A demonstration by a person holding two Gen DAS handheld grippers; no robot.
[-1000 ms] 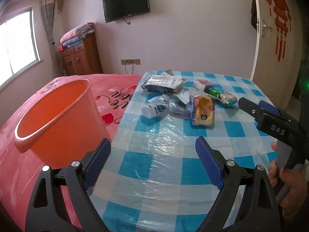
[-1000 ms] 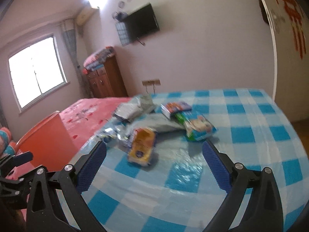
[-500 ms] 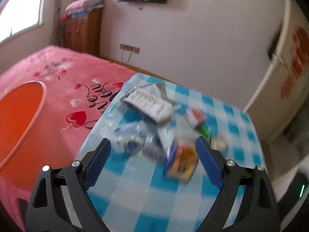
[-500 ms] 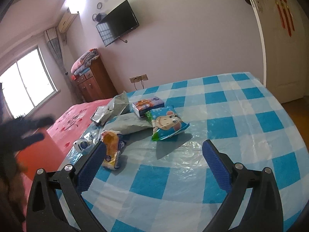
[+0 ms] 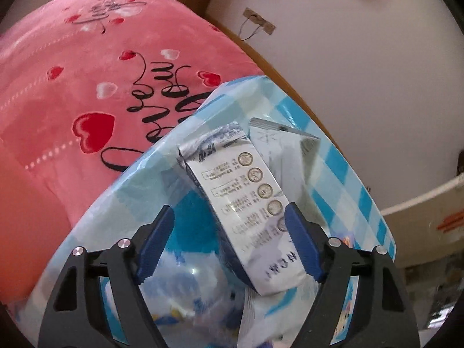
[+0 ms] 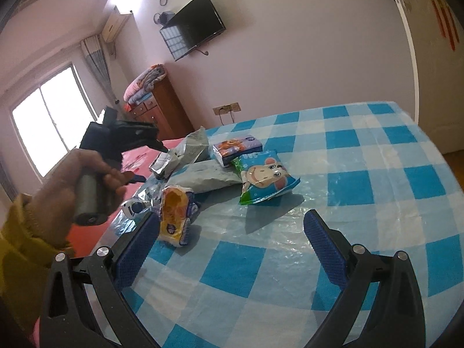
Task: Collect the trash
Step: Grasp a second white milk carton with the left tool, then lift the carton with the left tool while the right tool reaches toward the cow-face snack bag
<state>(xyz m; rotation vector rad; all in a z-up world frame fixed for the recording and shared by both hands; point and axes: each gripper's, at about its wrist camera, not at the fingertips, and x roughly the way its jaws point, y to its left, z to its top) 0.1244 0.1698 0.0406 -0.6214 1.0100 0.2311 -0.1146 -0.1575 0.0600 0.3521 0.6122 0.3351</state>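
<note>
My left gripper [image 5: 229,211] points down over a silver printed packet [image 5: 246,203] at the checked table's far left corner. Its jaws are closing with the packet between them; the left pad still stands clear of it. The right wrist view shows that same gripper [image 6: 158,145] in a hand [image 6: 87,179], tips above the silver packet [image 6: 163,165]. My right gripper [image 6: 232,217] hovers open and empty over the table's near side. Ahead of it lie a yellow snack packet [image 6: 174,214], a monkey-print bag [image 6: 264,179], a tissue pack [image 6: 236,148], a grey bag [image 6: 203,178] and a crushed bottle [image 6: 136,206].
The table [image 6: 348,188] wears a blue checked cloth under clear plastic. A pink bed cover [image 5: 72,87] lies just beyond its left edge. A second silver pouch [image 5: 287,150] sits behind the printed one. A cardboard box [image 5: 429,217] stands on the floor to the right.
My left gripper left the orange bucket's side, swung across to the table's far corner, rolled and tipped down over the silver packet, jaws narrowing. My right gripper shifted slightly, then held still.
</note>
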